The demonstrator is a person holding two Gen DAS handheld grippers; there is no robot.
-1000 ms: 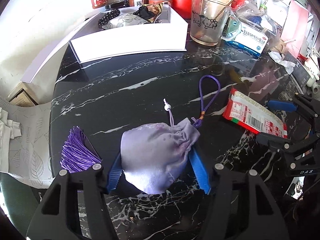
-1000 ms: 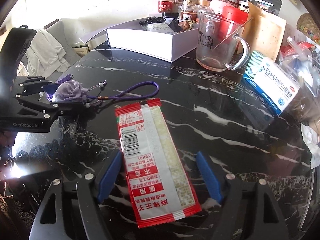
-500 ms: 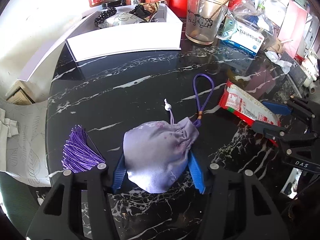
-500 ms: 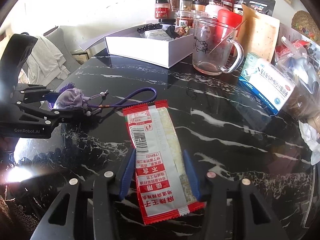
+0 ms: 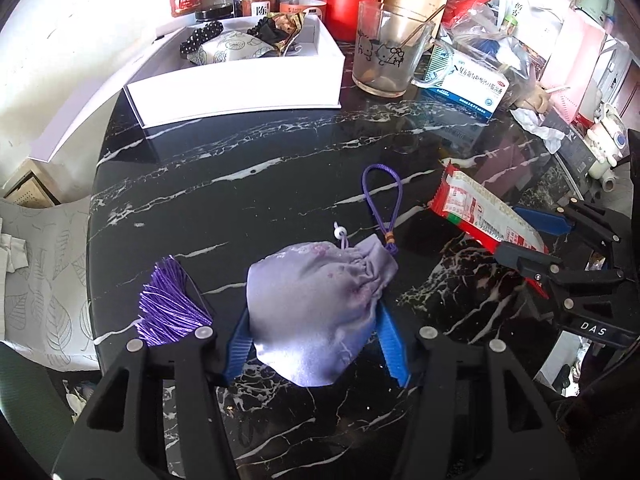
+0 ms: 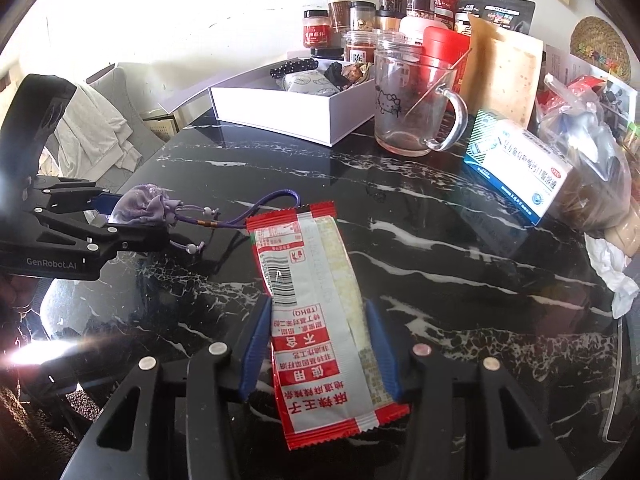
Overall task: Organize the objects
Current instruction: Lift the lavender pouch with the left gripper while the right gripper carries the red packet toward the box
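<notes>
A lilac drawstring pouch (image 5: 316, 288) lies on the black marble table (image 5: 240, 184), and my left gripper (image 5: 314, 320) is shut on it, blue pads pressing both sides. Its purple loop cord (image 5: 380, 196) trails away from me and its purple tassel (image 5: 168, 304) lies to the left. In the right wrist view my right gripper (image 6: 318, 312) is shut on a red and silver snack packet (image 6: 308, 264), gripping its long edges near the close end. That view also shows the left gripper (image 6: 106, 212) on the pouch (image 6: 144, 204) at far left.
An open white box (image 5: 240, 88) holding several small items stands at the back left. Beside it are a glass mug (image 5: 384, 60), a blue and white medicine box (image 5: 468, 84), jars (image 6: 348, 24) and bags. A crumpled tissue (image 6: 612, 268) lies at the right edge.
Both pairs of jaws closed in: the right pads came from wide apart onto the packet's edges, and the left pads tightened on the pouch. Both cameras' views shifted slightly.
</notes>
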